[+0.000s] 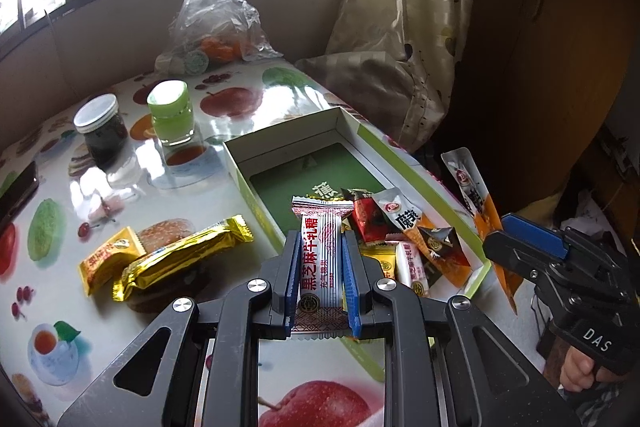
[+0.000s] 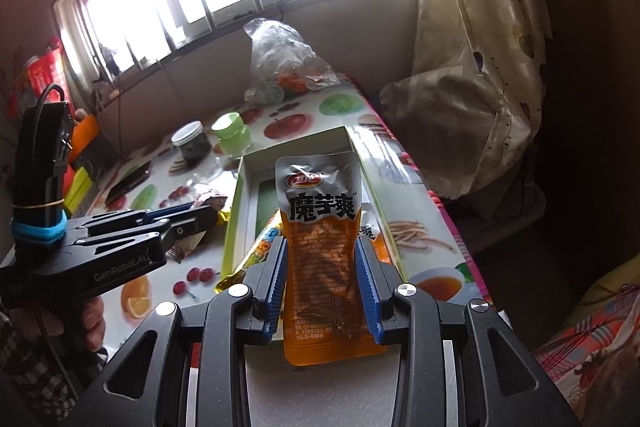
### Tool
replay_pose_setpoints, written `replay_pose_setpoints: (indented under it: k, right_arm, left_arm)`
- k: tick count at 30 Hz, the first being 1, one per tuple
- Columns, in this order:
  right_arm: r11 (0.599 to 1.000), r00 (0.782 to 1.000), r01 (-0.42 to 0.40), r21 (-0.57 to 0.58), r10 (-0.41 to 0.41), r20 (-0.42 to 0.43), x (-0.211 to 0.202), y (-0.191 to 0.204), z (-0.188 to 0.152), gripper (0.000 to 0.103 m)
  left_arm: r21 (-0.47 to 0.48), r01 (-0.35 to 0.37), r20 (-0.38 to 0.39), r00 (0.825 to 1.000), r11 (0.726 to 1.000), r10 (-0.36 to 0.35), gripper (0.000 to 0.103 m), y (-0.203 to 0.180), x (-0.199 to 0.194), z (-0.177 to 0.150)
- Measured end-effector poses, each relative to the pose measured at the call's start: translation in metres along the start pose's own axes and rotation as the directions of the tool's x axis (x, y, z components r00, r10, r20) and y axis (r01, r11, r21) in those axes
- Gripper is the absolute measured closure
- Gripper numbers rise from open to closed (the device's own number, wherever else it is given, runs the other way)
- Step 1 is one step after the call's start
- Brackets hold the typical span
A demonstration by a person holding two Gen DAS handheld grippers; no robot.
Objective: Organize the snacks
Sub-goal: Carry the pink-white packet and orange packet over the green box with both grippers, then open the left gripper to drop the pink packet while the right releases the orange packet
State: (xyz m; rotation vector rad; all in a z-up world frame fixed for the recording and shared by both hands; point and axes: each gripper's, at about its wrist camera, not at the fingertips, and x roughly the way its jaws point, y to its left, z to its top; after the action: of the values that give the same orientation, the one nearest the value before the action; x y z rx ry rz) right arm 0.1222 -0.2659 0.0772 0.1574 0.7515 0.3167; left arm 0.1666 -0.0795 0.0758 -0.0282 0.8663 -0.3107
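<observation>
1. Left tool: blue pads clamped on the long sides of a white candy bar, held lengthwise over the near end of the box.
2. Right tool: pads pressed against both edges of an orange-and-silver pouch, held upright above the box. In the left view the same tool stands at the box's right edge, pouch pointing up.
3. Box: open, green-lined, on the worktop with its fruit-print cover. Several wrapped snacks lie piled at its near end.
4. Two gold wrappers lie on the worktop left of the box.
5. Writing: the candy bar carries red Chinese characters, "黑芝麻牛轧糖". The pouch reads "魔芋爽" in black under a red oval logo. The right tool's body shows "DAS"; the left tool's side shows "GenRobot.AI".
6. A dark jar and a green jar stand beyond the box, well apart from it.
</observation>
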Motion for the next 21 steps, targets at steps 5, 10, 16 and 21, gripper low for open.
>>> replay_pose_setpoints:
  k: [5,10,16,21]
  right_arm:
    - [1.0,1.0,0.018,-0.005,-0.018,-0.017,0.016,-0.001,0.006,0.07]
    - [1.0,0.999,0.028,-0.007,-0.029,-0.034,0.033,-0.002,0.012,0.07]
    - [0.999,0.997,0.038,-0.028,-0.04,-0.06,0.052,-0.001,0.016,0.07]
    - [0.997,0.997,0.046,-0.058,-0.05,-0.065,0.061,0.003,0.018,0.069]
  left_arm:
    - [-0.002,0.003,-0.017,1.0,1.0,-0.003,0.083,-0.001,0.011,0.003]
    - [-0.007,0.0,-0.027,1.0,1.0,-0.001,0.083,-0.001,0.022,0.007]
    - [-0.015,-0.002,-0.05,0.999,1.0,0.001,0.082,0.001,0.036,0.01]
    - [-0.017,-0.011,-0.069,0.998,1.0,0.01,0.083,0.001,0.045,0.01]
